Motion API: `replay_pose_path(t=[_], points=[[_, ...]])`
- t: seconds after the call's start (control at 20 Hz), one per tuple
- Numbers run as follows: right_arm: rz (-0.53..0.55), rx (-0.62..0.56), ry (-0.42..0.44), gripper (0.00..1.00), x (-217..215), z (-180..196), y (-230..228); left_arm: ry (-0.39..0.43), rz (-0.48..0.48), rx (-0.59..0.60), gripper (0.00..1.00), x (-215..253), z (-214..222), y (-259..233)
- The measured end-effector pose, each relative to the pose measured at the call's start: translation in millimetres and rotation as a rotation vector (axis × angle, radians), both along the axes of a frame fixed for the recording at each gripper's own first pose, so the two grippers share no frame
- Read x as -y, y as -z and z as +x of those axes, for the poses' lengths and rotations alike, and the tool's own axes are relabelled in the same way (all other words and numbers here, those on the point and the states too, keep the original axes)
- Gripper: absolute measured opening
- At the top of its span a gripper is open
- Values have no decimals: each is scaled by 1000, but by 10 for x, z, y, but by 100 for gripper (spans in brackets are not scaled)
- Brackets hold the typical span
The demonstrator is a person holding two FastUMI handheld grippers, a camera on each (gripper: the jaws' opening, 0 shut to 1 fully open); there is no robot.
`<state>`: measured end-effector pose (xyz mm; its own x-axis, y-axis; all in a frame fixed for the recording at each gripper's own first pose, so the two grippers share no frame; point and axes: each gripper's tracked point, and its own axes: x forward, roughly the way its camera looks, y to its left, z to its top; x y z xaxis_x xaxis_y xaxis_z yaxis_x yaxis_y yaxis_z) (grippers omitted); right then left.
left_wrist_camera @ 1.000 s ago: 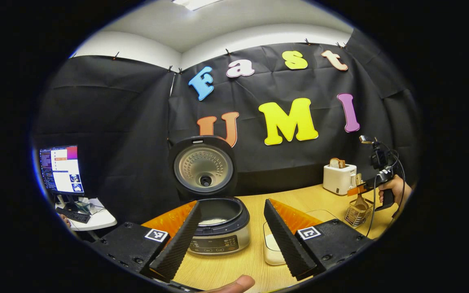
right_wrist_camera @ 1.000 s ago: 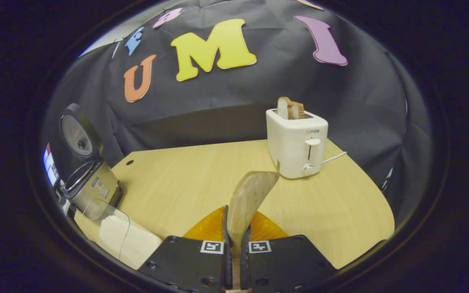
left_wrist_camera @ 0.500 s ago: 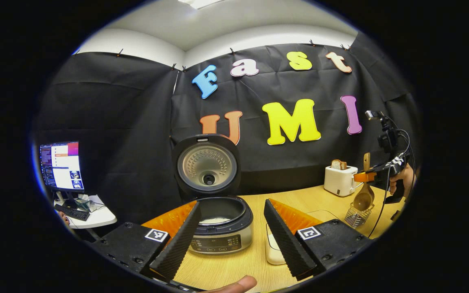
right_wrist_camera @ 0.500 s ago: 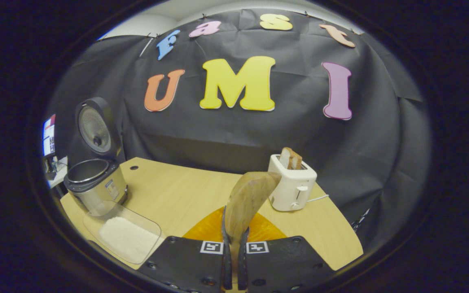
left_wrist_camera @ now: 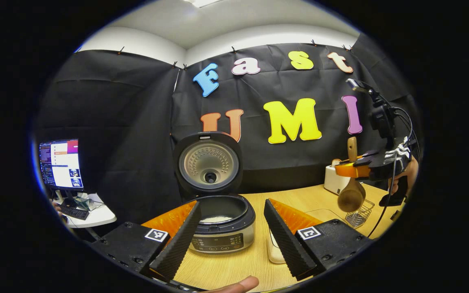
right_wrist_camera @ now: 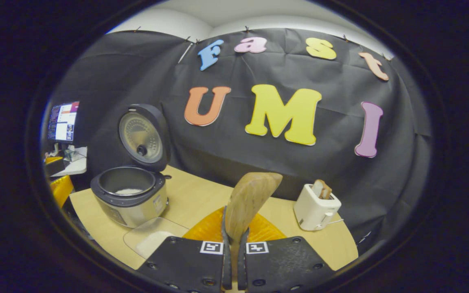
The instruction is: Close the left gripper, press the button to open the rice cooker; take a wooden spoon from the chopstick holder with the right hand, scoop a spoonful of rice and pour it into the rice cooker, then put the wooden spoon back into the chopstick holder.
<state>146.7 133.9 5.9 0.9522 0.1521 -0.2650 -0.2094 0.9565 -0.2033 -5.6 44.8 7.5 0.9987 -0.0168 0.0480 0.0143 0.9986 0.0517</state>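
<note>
The rice cooker [left_wrist_camera: 222, 226] stands with its lid [left_wrist_camera: 209, 165] up and a little rice in the pot, just beyond my open left gripper [left_wrist_camera: 232, 244], which holds nothing. At the far right, my right gripper [left_wrist_camera: 375, 165] is shut on the wooden spoon [left_wrist_camera: 350, 196], whose bowl hangs above the wire chopstick holder [left_wrist_camera: 359, 213]. In the right gripper view the spoon [right_wrist_camera: 248, 201] sticks out from my right gripper [right_wrist_camera: 233, 260]. From there the cooker [right_wrist_camera: 130, 199] lies to the left and the clear container of rice [right_wrist_camera: 153, 240] sits near its base.
A white toaster [right_wrist_camera: 316, 205] with bread stands at the table's back right. The clear rice container [left_wrist_camera: 273, 249] sits right of the cooker. A monitor [left_wrist_camera: 59, 162] on a side table is far left. A thumb [left_wrist_camera: 234, 285] shows at the bottom edge.
My right gripper has lifted the wooden spoon up out of the chopstick holder and turned left toward the cooker. The left gripper has barely moved and stays open.
</note>
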Motion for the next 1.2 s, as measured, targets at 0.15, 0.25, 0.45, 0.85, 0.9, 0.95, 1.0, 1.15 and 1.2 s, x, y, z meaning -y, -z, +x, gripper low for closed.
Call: replay_pose_path(t=[0.15, 0.25, 0.45, 0.85, 0.9, 0.95, 1.0, 1.15, 1.2], points=[[17, -27, -13, 6, -291, 49, 153, -3, 7, -2, 99, -14, -2, 12], [45, -65, 12, 6, -383, 133, 350, -2, 12, -10, 99, -17, 16, 46], [26, -168, 45, 6, -499, 288, 841, 11, 12, -9, 99, -7, 29, 36], [-44, -144, 165, 6, -328, 550, 999, 24, -7, -16, 99, -39, 63, 69], [-61, -128, 191, 6, -283, 571, 977, 23, -9, -18, 99, -51, 67, 70], [-79, -120, 208, 6, -260, 586, 982, 21, -10, -19, 99, -66, 69, 85], [-90, -119, 215, 6, -256, 601, 1002, 17, -9, -21, 99, -81, 73, 90], [-109, -141, 229, 6, -272, 606, 1058, 13, -9, -25, 99, -119, 84, 95], [-113, -154, 233, 6, -284, 568, 1066, 11, -12, -24, 99, -139, 82, 99]])
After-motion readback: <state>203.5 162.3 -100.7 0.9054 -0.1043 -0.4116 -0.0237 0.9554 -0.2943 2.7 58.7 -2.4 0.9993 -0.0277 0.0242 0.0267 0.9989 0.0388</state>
